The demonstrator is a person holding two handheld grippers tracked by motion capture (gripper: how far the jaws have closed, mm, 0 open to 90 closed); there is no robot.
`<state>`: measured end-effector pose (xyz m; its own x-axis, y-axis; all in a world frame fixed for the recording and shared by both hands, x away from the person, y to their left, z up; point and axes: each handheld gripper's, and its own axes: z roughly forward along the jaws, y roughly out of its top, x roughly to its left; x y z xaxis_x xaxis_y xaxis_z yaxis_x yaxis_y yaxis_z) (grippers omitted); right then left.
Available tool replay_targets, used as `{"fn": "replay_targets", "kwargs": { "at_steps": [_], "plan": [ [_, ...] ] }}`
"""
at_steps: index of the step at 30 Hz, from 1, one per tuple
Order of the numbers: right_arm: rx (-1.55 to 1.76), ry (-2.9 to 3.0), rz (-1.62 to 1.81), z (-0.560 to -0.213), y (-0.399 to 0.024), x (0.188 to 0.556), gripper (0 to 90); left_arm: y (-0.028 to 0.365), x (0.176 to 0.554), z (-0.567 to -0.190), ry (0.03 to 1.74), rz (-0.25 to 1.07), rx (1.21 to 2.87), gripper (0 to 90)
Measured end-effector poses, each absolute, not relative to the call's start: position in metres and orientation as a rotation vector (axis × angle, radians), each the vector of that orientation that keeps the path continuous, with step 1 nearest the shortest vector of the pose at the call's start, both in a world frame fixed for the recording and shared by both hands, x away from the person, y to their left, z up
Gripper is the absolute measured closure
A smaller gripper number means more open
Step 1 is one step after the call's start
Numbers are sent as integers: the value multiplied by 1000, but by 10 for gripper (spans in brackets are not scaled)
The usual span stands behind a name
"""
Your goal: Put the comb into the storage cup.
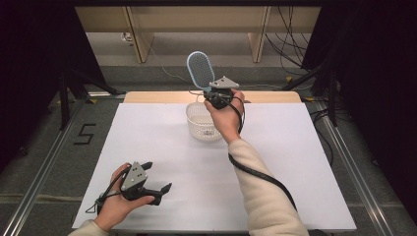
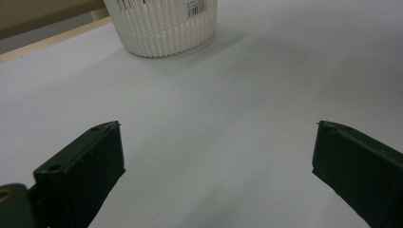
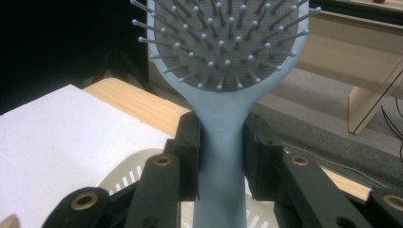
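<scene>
**Item 1, brush**. You hold it by the neck in your right gripper, jaws clamped on either side of the handle, paddle head upright above the tool. It hangs directly over the basket, not yet in it. Judged from this, the pick-up is done; lowering and release are left, if the basket is where it goes. Pale blue plastic, smooth and matt; oval head with a grey cushioned pad; thin pins, each tipped with a small ball. The handle is flat-sided where the jaws meet it, which should keep it from twisting.

**Item 2, basket.** Sits on the table just below your right gripper, well ahead of your left. Round, white plastic, walls of narrow upright slats tapering toward the base, a printed label near the rim. Light and open-topped; it appears empty, though your hand covers part of it.

**Item 3, left gripper**. Jaws spread wide, nothing between them, resting low near the table's near edge and pointing toward the basket. Black, blocky pads with ribbed faces.

**Item 4, table.** Smooth white sheet over a pale wooden top, whose far edge shows beyond the basket.
</scene>
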<state>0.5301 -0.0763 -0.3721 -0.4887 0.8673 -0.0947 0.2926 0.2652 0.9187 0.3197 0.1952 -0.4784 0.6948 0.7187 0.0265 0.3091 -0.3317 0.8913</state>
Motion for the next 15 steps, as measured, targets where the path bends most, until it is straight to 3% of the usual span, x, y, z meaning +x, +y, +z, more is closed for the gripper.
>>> {"fn": "replay_targets", "kwargs": {
  "at_steps": [15],
  "plan": [
    [1045,1926,1203,-375,-76,531,705,195,320,-478,797,528,1924,26]
  ]
}}
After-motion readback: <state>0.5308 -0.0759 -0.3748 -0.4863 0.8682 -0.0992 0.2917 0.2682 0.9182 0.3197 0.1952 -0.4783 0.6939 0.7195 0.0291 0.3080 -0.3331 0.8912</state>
